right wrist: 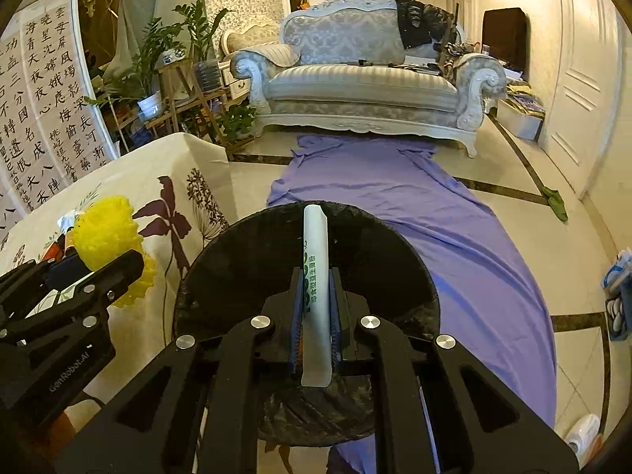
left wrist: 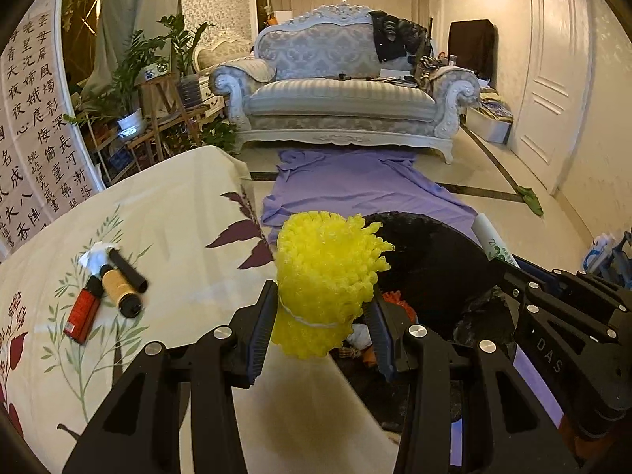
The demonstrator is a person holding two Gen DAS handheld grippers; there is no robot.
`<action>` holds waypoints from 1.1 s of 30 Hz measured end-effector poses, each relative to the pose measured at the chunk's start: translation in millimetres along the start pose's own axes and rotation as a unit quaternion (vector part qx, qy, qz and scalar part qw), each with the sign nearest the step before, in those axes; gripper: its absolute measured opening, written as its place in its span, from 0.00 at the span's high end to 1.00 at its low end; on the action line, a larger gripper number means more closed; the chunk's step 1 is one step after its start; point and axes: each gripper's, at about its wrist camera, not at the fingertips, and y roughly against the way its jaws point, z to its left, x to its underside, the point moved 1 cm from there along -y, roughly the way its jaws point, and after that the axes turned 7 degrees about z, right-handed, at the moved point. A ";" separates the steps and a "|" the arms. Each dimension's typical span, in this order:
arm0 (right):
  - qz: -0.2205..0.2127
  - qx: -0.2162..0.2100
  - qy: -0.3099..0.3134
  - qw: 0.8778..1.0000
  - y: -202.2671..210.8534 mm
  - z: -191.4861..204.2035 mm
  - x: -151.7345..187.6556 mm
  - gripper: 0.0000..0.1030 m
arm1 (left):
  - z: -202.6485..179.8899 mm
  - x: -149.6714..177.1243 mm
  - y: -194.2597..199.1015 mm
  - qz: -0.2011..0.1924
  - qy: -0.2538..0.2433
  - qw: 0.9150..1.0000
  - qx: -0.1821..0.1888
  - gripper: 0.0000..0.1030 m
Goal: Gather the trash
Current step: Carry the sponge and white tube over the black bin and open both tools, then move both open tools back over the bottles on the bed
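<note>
I hold the yellow foam fruit net (left wrist: 326, 280) in my left claw (left wrist: 322, 331) and the white paper tube (right wrist: 316, 292) in my right claw (right wrist: 316, 316) above the round black-lined trash bin (right wrist: 395, 260), ready to drop.

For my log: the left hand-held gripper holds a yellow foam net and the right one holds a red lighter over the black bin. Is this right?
One detail is wrong. The right hand-held gripper holds a white paper tube with green print, not a lighter, over the black bin; the right wrist view shows it. The red lighter lies on the table. The left hand-held gripper does hold the yellow foam net.
</note>
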 end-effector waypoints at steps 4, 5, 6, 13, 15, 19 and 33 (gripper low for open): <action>0.000 0.000 -0.004 1.000 -3.1 -6.8 -3.0 0.88 | -6.9 -2.5 -8.7 0.007 -0.005 1.000 0.003 0.57; 0.000 0.000 -0.005 1.000 -4.2 -8.1 -4.1 0.88 | -8.0 -3.7 -10.7 0.008 -0.006 1.000 0.002 0.57; 0.001 0.000 -0.006 1.000 -5.3 -9.0 -4.7 0.88 | -9.1 -5.2 -12.8 0.009 -0.006 1.000 0.002 0.57; 0.006 0.002 -0.012 1.000 -14.9 -15.6 -8.3 0.88 | -14.5 -11.6 -25.0 0.021 -0.016 1.000 0.003 0.57; 0.008 0.001 -0.013 1.000 -17.0 -17.0 -8.4 0.87 | -15.9 -13.0 -27.7 0.023 -0.018 1.000 0.001 0.57; 0.007 0.001 -0.018 1.000 -18.8 -17.8 -10.5 0.76 | -15.7 -12.9 -30.4 0.032 -0.013 0.999 0.002 0.52; -0.002 0.016 -0.028 0.999 -12.9 -17.7 -10.9 0.55 | -5.9 -12.6 -21.2 0.023 0.000 1.000 -0.007 0.29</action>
